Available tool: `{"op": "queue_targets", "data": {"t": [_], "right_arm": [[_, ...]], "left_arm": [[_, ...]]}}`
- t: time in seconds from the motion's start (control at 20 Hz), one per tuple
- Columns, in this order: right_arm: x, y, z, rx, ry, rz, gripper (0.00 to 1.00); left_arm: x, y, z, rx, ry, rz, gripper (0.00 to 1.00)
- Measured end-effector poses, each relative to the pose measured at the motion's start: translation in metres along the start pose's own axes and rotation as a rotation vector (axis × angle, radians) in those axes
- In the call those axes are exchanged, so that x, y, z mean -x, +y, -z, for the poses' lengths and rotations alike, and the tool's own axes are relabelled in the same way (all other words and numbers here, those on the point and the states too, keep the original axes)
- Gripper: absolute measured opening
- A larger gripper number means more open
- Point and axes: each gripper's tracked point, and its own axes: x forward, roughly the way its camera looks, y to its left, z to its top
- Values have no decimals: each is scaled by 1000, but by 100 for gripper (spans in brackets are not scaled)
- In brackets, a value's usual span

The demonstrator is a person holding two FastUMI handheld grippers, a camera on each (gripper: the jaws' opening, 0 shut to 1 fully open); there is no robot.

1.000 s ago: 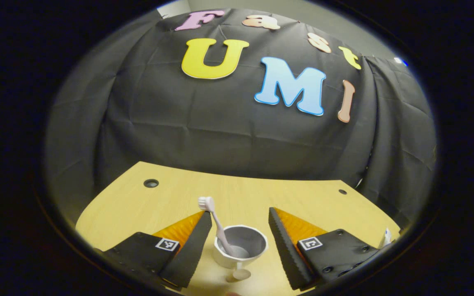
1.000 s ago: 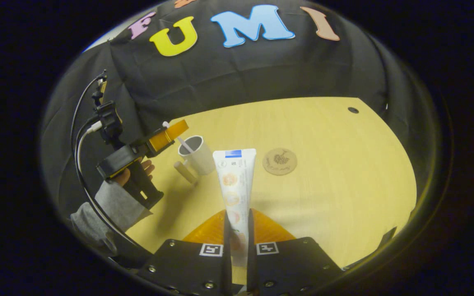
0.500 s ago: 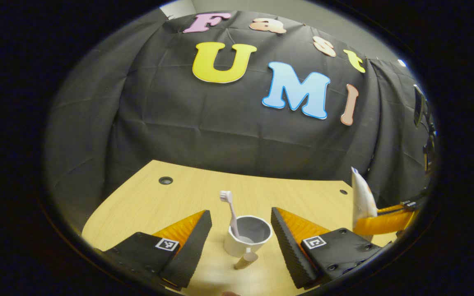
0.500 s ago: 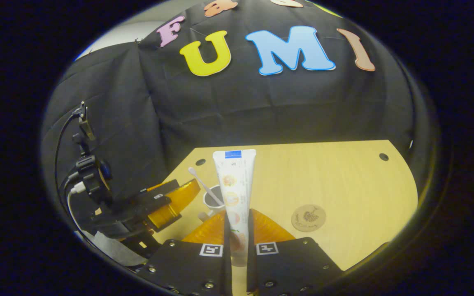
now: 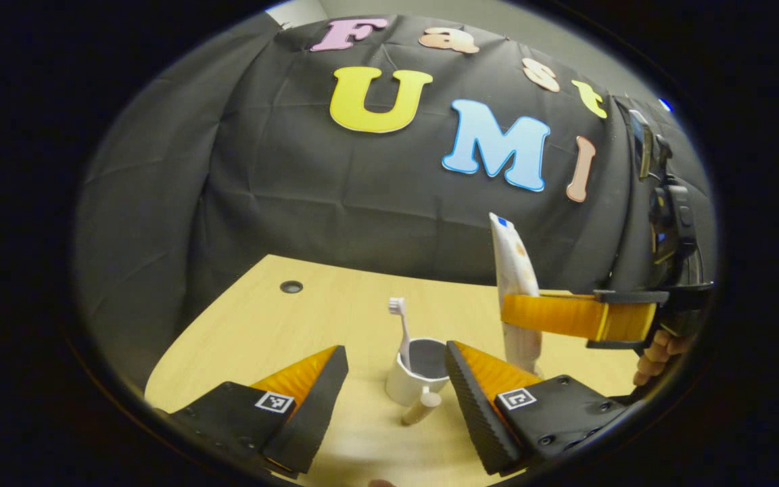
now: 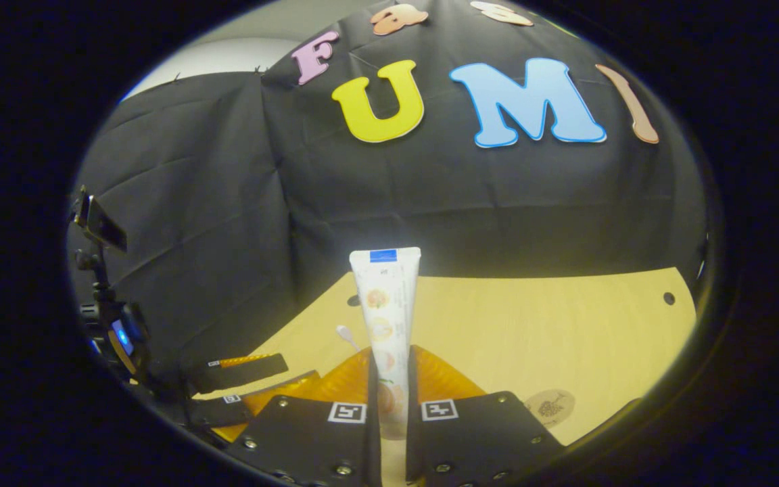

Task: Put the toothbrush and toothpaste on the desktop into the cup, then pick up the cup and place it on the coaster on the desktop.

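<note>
Your right gripper (image 6: 389, 379) pinches the toothpaste (image 6: 385, 304); your left gripper (image 5: 396, 379) is wide apart. Bring the tube over the cup (image 5: 416, 379), beside the toothbrush (image 5: 401, 328), then lower slowly.

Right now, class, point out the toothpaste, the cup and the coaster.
toothpaste (image 6: 385, 311), right gripper view, printed middle of the tube.
cup (image 5: 404, 387), left gripper view, outer wall below the rim.
coaster (image 6: 550, 406), right gripper view, printed top face.

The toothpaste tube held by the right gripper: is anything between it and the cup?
Nothing visible blocks the white toothpaste tube from the white cup. The pale toothbrush already leans inside at the cup's left rim, and the left gripper stands open around the cup.
</note>
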Motion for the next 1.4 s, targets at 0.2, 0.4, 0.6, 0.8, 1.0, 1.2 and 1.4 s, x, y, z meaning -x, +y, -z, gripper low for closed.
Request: {"op": "queue_targets", "data": {"t": [0.2,0.4,0.6,0.8,1.0,1.2,1.4], "right_arm": [[-22,1,-11,-10,-33,-10,14],[-49,5,-14,-18,-44,-29,16],[-73,8,-7,-19,-25,-28,12],[-90,5,15,-2,34,-21,20],[-94,2,31,6,87,-20,21],[-88,1,38,57,112,-12,24],[-78,4,36,113,107,-18,46]], "left_arm": [[3,-4,12,13,32,11,100],[11,-6,22,28,57,10,100],[14,0,28,47,77,-7,100],[18,8,34,68,89,-26,94],[21,14,39,82,95,-35,94],[20,14,39,86,94,-32,94],[20,11,43,88,96,-21,94]]}}
